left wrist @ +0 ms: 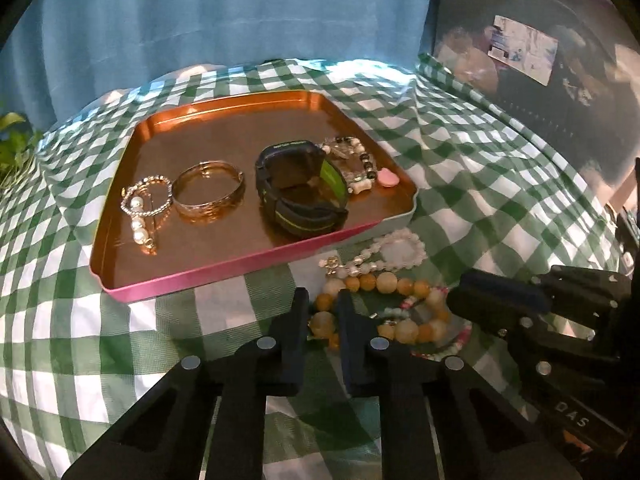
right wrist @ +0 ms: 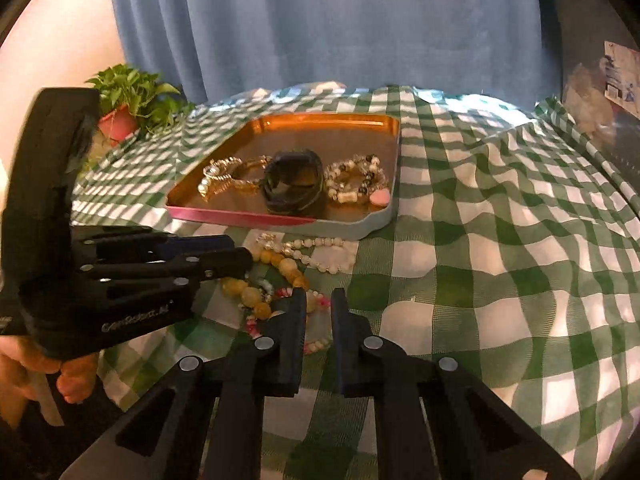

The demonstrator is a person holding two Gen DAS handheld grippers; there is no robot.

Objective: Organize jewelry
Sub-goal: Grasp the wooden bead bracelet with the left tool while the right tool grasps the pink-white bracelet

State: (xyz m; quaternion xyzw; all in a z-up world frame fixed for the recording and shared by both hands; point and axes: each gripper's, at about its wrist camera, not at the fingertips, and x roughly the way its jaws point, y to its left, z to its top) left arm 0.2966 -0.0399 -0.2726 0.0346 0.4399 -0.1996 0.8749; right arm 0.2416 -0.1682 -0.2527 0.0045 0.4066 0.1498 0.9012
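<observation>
Left wrist view, biggest stuff first: blue curtain (left wrist: 200,20) across the whole top. Below that, counter under a green-checked cloth (left wrist: 120,340), filling pretty much everything else.

Then the tray (left wrist: 200,284), copper inside with a pink front rim, sitting center-left on the cloth.

Next, left gripper (left wrist: 323,297) at bottom center, angled down at the pile of loose beads just in front of the tray. Jaws nearly together and, as far as can be told, clamped on the amber bead bracelet (left wrist: 384,284), with one bead wedged right between them. Right gripper (right wrist: 318,297) at bottom center of the right wrist view, jaws almost touching, looks pinched on the thin pink bead bracelet (right wrist: 320,302). Hard to be sure how firm either grip is. Also a hand (right wrist: 40,368) at lower left of that view, wrapped around the left gripper's handle.

Potted plant (right wrist: 132,92) at upper left, beside the counter's far edge.

Inside the tray, left to right: pearl bracelet (left wrist: 146,200), gold bangle (left wrist: 208,192), dark watch band (left wrist: 300,188) with a green stripe, and a black-and-white bead bracelet (left wrist: 356,164) with a pink heart charm.

On the cloth just beside the tray's right front corner: white bead bracelet (left wrist: 400,250), touching the amber one.
</observation>
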